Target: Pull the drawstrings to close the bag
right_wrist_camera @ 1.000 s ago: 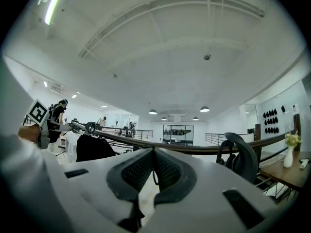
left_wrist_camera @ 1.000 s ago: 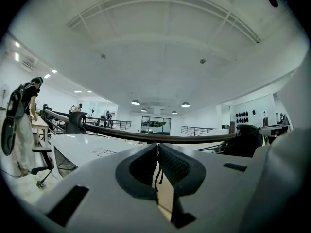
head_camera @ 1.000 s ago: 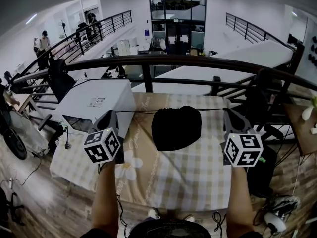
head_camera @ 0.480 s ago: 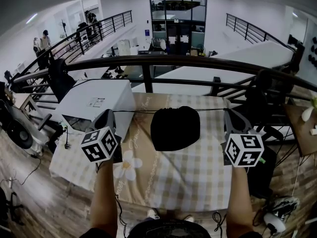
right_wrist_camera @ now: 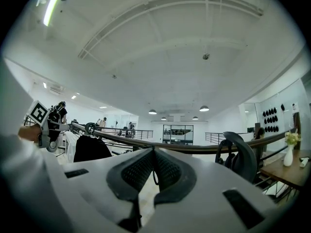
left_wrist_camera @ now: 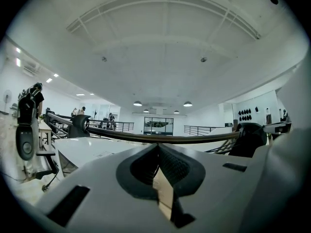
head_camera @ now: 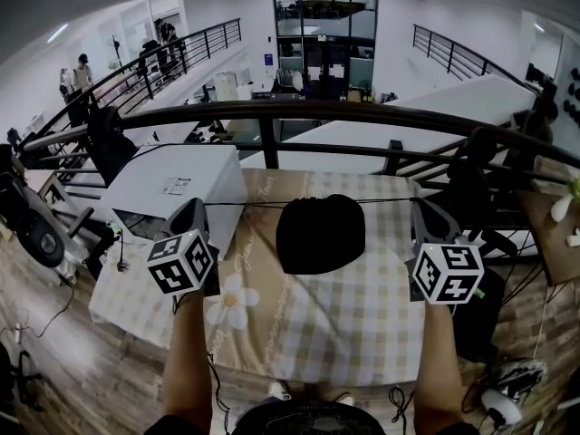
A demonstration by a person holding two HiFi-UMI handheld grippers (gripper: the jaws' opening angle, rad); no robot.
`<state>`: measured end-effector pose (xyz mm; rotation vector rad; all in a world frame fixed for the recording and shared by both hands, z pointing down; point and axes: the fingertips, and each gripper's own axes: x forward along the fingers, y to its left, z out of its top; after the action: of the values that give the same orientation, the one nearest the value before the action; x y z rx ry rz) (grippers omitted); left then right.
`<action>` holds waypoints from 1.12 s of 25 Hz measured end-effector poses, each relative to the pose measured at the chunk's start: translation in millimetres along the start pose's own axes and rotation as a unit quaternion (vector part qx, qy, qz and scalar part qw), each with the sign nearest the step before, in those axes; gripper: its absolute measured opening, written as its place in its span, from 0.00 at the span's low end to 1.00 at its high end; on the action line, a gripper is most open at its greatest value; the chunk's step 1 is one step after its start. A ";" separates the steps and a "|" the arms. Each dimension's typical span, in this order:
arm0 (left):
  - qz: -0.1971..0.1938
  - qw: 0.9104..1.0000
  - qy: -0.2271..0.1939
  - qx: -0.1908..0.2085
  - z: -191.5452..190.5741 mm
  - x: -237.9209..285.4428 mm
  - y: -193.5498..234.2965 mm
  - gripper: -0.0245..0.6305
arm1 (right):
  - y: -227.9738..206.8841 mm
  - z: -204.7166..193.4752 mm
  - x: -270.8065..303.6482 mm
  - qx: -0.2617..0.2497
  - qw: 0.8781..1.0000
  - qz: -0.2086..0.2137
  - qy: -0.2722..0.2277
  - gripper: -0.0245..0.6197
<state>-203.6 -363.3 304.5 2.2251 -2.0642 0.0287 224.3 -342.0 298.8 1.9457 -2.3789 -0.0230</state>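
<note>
A black drawstring bag lies on the checked tablecloth, towards the far side of the table. From its top edge one thin drawstring runs taut to the left and another taut to the right. My left gripper is shut on the end of the left string, level with the bag's top. My right gripper is shut on the end of the right string. In the left gripper view the ribbed pads meet. In the right gripper view a thin loop of string shows between the closed pads.
A white box stands on the table's left side, just beyond my left gripper. A dark railing runs behind the table. A black chair stands off the right edge. People are far off at the back left.
</note>
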 end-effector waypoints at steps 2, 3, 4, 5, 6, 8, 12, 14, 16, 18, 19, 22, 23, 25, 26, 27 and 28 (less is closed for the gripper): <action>-0.002 1.000 0.003 0.002 -1.9 0.3 1.3 0.08 | 1.2 -1.4 1.2 0.004 1.000 0.000 0.001 0.07; -0.003 1.000 0.005 0.001 -3.0 0.1 1.7 0.08 | 1.6 -1.5 1.4 0.005 1.000 0.000 0.001 0.07; -0.004 1.000 0.007 0.001 -3.9 -0.1 1.9 0.08 | 1.9 -1.6 1.4 0.004 1.000 -0.001 0.002 0.07; -0.004 1.000 0.008 0.002 -4.8 -0.3 2.2 0.08 | 2.4 -1.7 1.7 0.003 1.000 -0.001 0.002 0.07; -0.003 1.000 0.009 0.003 -5.7 -0.3 2.4 0.08 | 2.8 -1.8 2.2 0.001 1.000 -0.002 0.003 0.07; -0.003 1.000 0.011 0.005 -7.3 0.2 2.5 0.08 | 2.9 -1.8 3.1 -0.002 1.000 -0.003 0.003 0.07; -0.006 1.000 0.015 0.008 -9.3 0.6 1.5 0.08 | 4.4 -0.3 3.6 -0.009 1.000 -0.004 0.002 0.07; 0.008 1.000 0.018 0.016 -10.9 -0.3 6.6 0.08 | 0.6 0.3 2.6 -0.009 1.000 -0.017 0.001 0.07; 0.036 0.999 0.023 0.005 -13.2 -4.4 25.1 0.07 | -21.0 0.6 -3.7 0.016 0.999 -0.048 -0.003 0.07; 0.043 0.998 0.017 -0.046 -11.2 -11.8 43.1 0.07 | -50.2 3.1 -14.1 0.065 0.996 -0.064 -0.012 0.07; 0.042 0.997 0.009 -0.060 -5.7 -14.3 46.4 0.07 | -59.9 6.4 -17.2 0.079 0.994 -0.067 -0.018 0.07; 0.031 0.999 -0.003 -0.036 6.2 -12.4 36.3 0.07 | -60.8 10.3 -16.4 0.069 0.996 -0.058 -0.022 0.07; 0.024 0.999 -0.002 -0.028 5.1 -10.2 30.8 0.07 | -57.7 8.8 -15.1 0.064 0.996 -0.054 -0.019 0.07; 0.015 1.000 0.003 -0.020 0.4 -6.8 21.8 0.07 | -53.0 6.5 -13.0 0.057 0.997 -0.050 -0.014 0.07; 0.012 1.000 0.005 -0.018 -2.0 -5.6 18.7 0.07 | -51.7 6.2 -12.6 0.054 0.997 -0.048 -0.012 0.07; 0.010 1.000 0.008 -0.017 -4.3 -4.5 16.2 0.07 | -51.3 6.3 -12.7 0.051 0.998 -0.048 -0.010 0.07; 0.008 1.000 0.011 -0.016 -6.6 -3.5 14.4 0.07 | -51.3 6.5 -13.0 0.048 0.998 -0.047 -0.010 0.07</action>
<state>-217.8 -360.3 311.7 2.1806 -2.0562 0.0227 276.7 -339.6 289.0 2.1082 -2.3393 0.0688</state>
